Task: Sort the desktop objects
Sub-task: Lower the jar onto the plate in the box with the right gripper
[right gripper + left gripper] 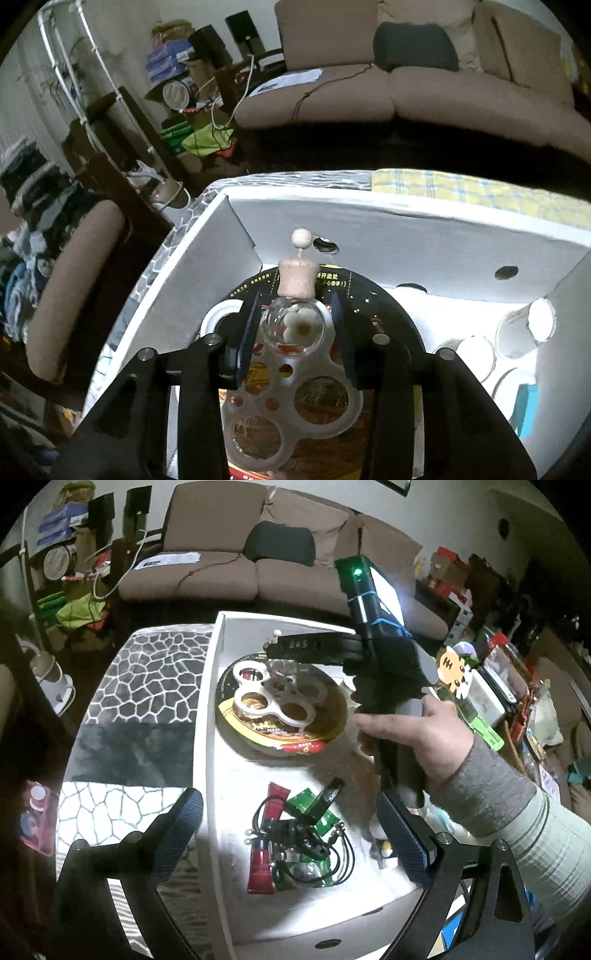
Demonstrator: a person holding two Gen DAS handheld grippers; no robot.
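I've got the right gripper pointed down into the white box, w/ a small round glass bottle sitting between its blue pads. The bottle has a wooden cap and a little wooden bead on a stem above it, plus a pale flower shape inside the glass. The left pad looks to be right at the glass; on the right side I see a slim gap, so I read the jaws as loosened, not squeezing. The bottle sits over a translucent white holder w/ round holes, which lies on the lid of a big black round container. White cups or rolls stand at the right wall of the box. From the left cam, my left gripper hangs wide apart w/ nothing between the fingers, above a heap in the near part of the box: a red tube, black cords, green packets. Same view shows a hand in a grey sleeve holding the right gripper's handle over the holder. Box rests on a stone-pattern cloth; brown sofa behind, clutter incl. a tiger-face item off to the right.
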